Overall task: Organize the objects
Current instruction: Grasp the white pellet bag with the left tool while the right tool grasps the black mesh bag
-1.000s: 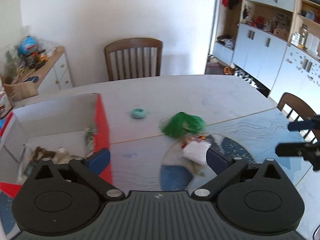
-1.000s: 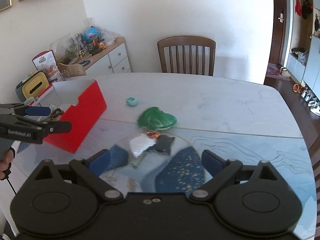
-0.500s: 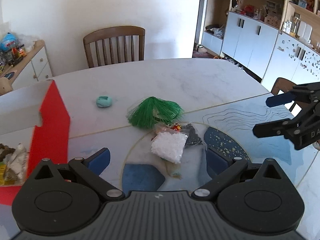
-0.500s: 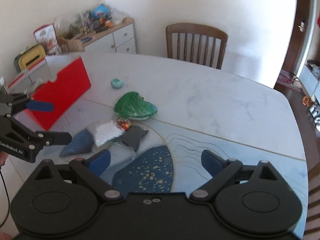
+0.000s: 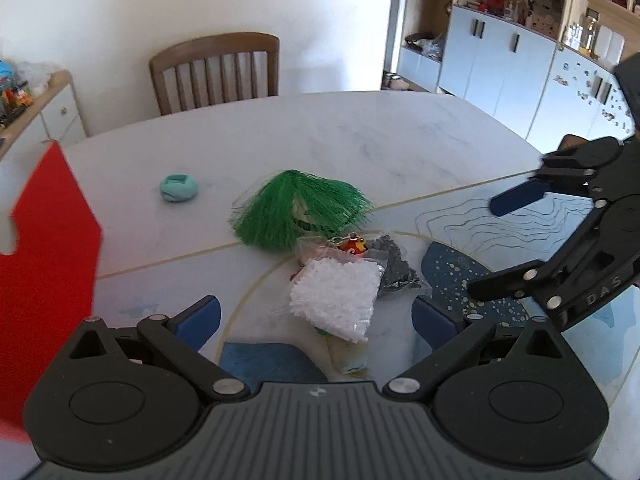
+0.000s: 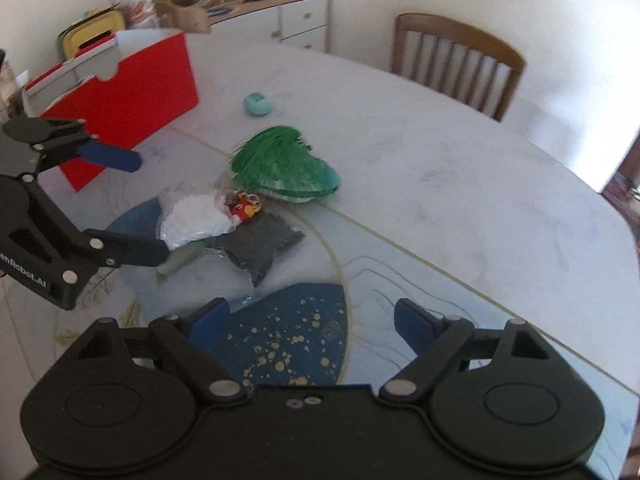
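A pile lies mid-table: a clear bag of white beads (image 5: 336,296) (image 6: 192,220), a bag of dark grey beads (image 5: 394,268) (image 6: 260,244) and a small red-and-yellow keychain toy (image 5: 354,245) (image 6: 244,208). Behind them sit a green fringed tassel (image 5: 300,212) (image 6: 280,168) and a small teal round thing (image 5: 179,188) (image 6: 258,104). My left gripper (image 5: 316,316) (image 6: 136,204) is open, low over the white bag's near end. My right gripper (image 6: 310,320) (image 5: 500,244) hovers right of the pile, its jaws wide but closing with nothing between them.
A red open box (image 5: 48,248) (image 6: 120,108) stands at the table's left. A wooden chair (image 5: 216,72) (image 6: 460,64) is at the far side. A cluttered sideboard (image 6: 280,12) lines the left wall and pale cupboards (image 5: 500,68) the right.
Both grippers have come down and in toward the pile. The red box has slid to the left edge of the left view. The right view has rolled, and its jaws have narrowed a little.
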`<state>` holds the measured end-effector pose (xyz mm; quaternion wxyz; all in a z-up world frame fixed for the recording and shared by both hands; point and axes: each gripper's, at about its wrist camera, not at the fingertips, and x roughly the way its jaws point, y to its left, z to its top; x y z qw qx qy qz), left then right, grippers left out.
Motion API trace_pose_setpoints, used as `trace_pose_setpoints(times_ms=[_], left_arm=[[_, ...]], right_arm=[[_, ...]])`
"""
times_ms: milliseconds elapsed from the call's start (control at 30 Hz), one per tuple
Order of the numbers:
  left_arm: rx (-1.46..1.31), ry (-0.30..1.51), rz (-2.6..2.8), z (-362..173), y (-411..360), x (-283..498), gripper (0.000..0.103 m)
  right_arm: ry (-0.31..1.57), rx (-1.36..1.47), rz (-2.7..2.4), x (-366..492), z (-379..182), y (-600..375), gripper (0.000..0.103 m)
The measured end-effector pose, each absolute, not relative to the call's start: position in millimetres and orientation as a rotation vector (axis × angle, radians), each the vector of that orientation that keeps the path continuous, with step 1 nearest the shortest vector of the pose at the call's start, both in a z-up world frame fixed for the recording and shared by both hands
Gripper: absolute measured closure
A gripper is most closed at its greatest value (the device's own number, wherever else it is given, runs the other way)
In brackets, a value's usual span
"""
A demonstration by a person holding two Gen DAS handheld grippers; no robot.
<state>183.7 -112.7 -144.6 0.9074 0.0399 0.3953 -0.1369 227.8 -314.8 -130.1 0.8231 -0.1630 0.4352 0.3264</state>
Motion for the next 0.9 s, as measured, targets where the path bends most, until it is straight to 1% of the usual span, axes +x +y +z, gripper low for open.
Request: trace_pose_setpoints(times_ms=[133, 233, 300, 433, 500, 600, 633, 667, 700, 833, 900], left_arm=[[0.086, 0.822, -0.304, -149.9, -113.2, 190.0, 0.001], [0.091, 0.829, -0.315, -152.8, -111.8, 195.7, 0.006], [0.082, 0.842, -0.329, -155.0, -110.3, 199.9, 0.013], [0.078, 0.858, -0.348, -158.4, -109.6, 205.1, 0.023], [0.068, 0.87, -0.362, -159.6, -109.3, 206.8, 0.032], [0.063, 0.882, -0.37, -160.9, -110.7, 208.4, 0.041], [0.064, 0.882, -0.371, -161.2, -110.9, 208.6, 0.041], [0.06, 0.884, -0.375, -161.2, -110.7, 208.9, 0.044], [0.055, 0.886, -0.376, -161.2, -110.2, 209.3, 0.05], [0.042, 0.896, -0.378, -161.2, -109.2, 210.8, 0.057], [0.036, 0.899, -0.383, -160.5, -109.3, 210.6, 0.062]], right_arm=[[0.932, -0.367, 0.784, 236.2, -136.3, -307.9, 0.019], [0.924, -0.39, 0.833, 242.5, -140.2, -301.2, 0.022], [0.917, -0.405, 0.859, 246.9, -142.6, -297.6, 0.024], [0.908, -0.427, 0.915, 255.3, -146.7, -289.3, 0.028], [0.902, -0.44, 0.944, 258.3, -148.1, -284.6, 0.03], [0.892, -0.449, 0.985, 262.0, -149.6, -278.7, 0.031], [0.89, -0.452, 0.996, 262.8, -150.0, -277.1, 0.032], [0.888, -0.456, 1.004, 263.9, -150.6, -274.9, 0.033], [0.88, -0.466, 1.005, 264.5, -151.1, -272.7, 0.033], [0.873, -0.49, 1.017, 267.5, -154.0, -265.8, 0.031], [0.872, -0.491, 1.021, 268.6, -154.6, -265.2, 0.033]])
